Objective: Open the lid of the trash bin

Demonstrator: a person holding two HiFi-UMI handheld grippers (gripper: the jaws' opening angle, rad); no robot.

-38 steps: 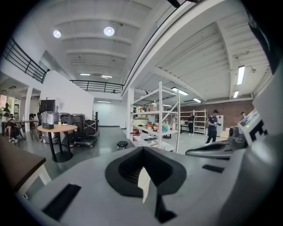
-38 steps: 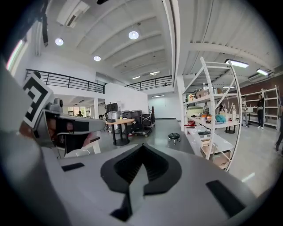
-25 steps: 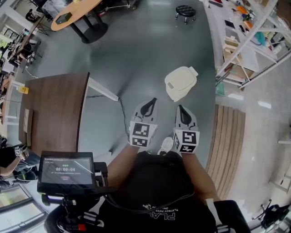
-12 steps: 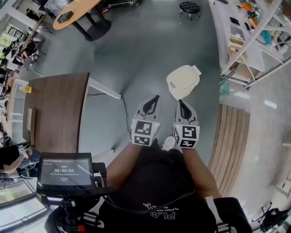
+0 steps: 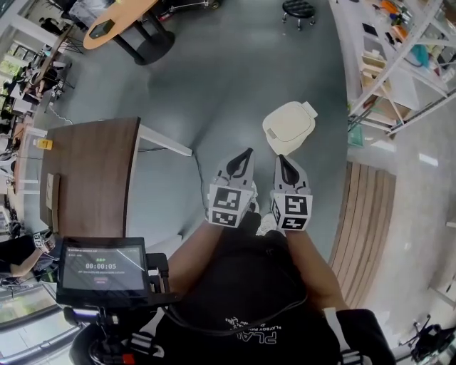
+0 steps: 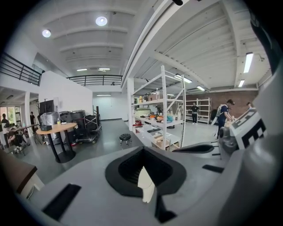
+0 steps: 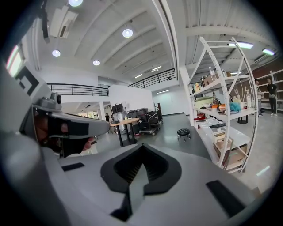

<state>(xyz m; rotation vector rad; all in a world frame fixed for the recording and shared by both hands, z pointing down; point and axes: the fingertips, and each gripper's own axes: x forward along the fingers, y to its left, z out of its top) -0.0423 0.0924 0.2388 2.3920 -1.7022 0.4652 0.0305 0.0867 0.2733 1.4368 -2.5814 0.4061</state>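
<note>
Ceiling lamps give bright, even light; edges fisheye-warped.

A dark brown wooden table stands on the grey floor at the left of the head view, and a small yellow object lies near its far edge. A thin cable runs over the floor beside the table's white leg. Farther away there is a round light wooden table on a black base and a low black stool. White open shelves with mixed items fill the right side, and a slatted wooden platform lies below them. A small screen at the lower left shows a timer. The left gripper view shows ceiling lamps, a black balcony railing and people standing far behind the shelves.
</note>
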